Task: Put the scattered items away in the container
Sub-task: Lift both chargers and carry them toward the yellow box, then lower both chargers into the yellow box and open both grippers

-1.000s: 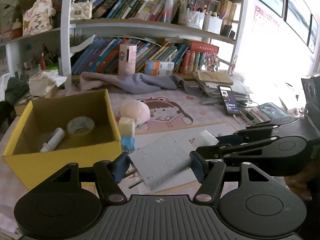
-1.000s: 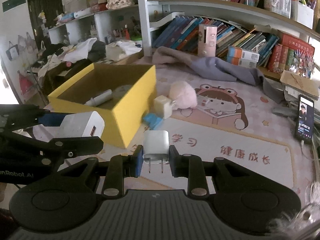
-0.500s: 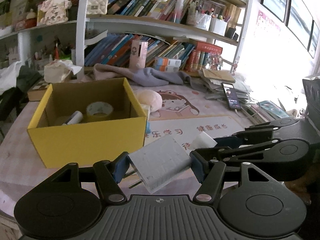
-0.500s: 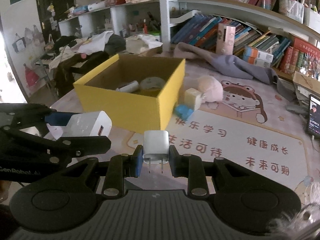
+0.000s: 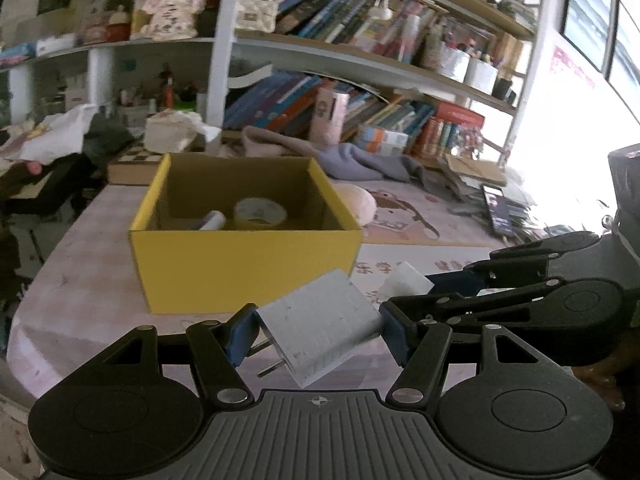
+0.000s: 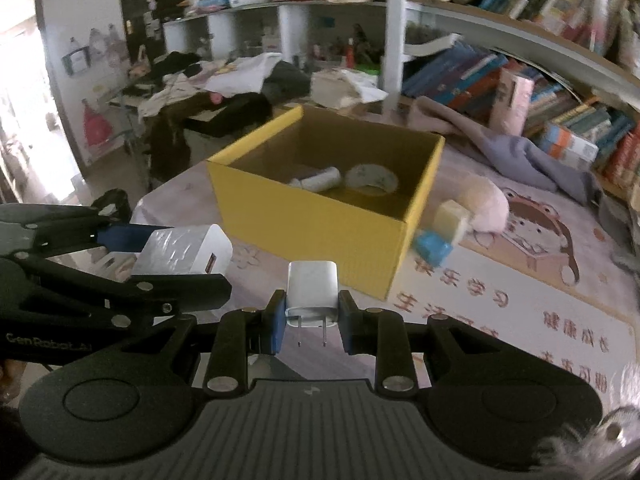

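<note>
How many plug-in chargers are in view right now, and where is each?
2. The large charger is clamped in the left gripper; the small charger is clamped in the right gripper. Both are short of the yellow box. Others may be hidden.

Ahead of me white-framed wooden bookshelves (image 5: pixel 360 56) sag with slanted books, and bright daylight floods in from the right (washing out that wall). My pale pink tabletop (image 5: pixel 80 276) carries a cartoon-printed mat (image 6: pixel 520 300); clothes pile on a far desk (image 6: pixel 208 80).
</note>
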{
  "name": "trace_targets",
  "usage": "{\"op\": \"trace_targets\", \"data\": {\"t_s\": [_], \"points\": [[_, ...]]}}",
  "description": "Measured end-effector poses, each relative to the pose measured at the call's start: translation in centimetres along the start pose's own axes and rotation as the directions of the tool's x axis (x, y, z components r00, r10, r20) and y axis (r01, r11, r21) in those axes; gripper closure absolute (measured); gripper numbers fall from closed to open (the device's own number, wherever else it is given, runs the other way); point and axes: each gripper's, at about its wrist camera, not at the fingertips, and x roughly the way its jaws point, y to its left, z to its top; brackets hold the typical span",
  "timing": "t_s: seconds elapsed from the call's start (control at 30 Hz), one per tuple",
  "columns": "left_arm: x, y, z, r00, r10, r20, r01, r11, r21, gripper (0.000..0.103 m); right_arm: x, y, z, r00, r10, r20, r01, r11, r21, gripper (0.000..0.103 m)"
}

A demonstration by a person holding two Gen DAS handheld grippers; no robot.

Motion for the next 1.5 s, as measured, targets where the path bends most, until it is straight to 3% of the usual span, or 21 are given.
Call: {"op": "trace_targets", "data": {"t_s": [0.3,0.7,1.03,1.23,1.5], "points": [[0.4,1.8,1.7,0.997,0.052,0.052,-0.052,0.999,-0.003,0.038,1.2,-0.2,2.3,0.999,0.009,0.04,-0.007,0.999,-0.046,0.078],[3.7,3.5,6.3,0.991,0.094,0.096,-0.101,0.993,0.068,0.038,4.6,-3.5,7.0,0.994,0.006,0.109,-0.002,0.999,-0.042,0.078],[7.7,5.5,9.3,0.99,0.098,0.099,-0.112,0.983,0.143,0.038,9.1,-6.0,10.3,0.996,-0.02,0.086,0.024,0.999,-0.046,0.078],[11.6,6.8,9.9,0.996,0.086,0.023,-0.089,0.979,0.184,0.038,12.6,-7.0,11.8,0.999,-0.013,0.041,0.016,0.998,-0.066,0.078],[16.4,8.2,9.2,0.99,0.029,-0.141,-0.009,0.99,0.142,0.038,18.3,-7.3,12.9,0.997,0.018,-0.073,-0.024,0.995,-0.093,0.078]]}}
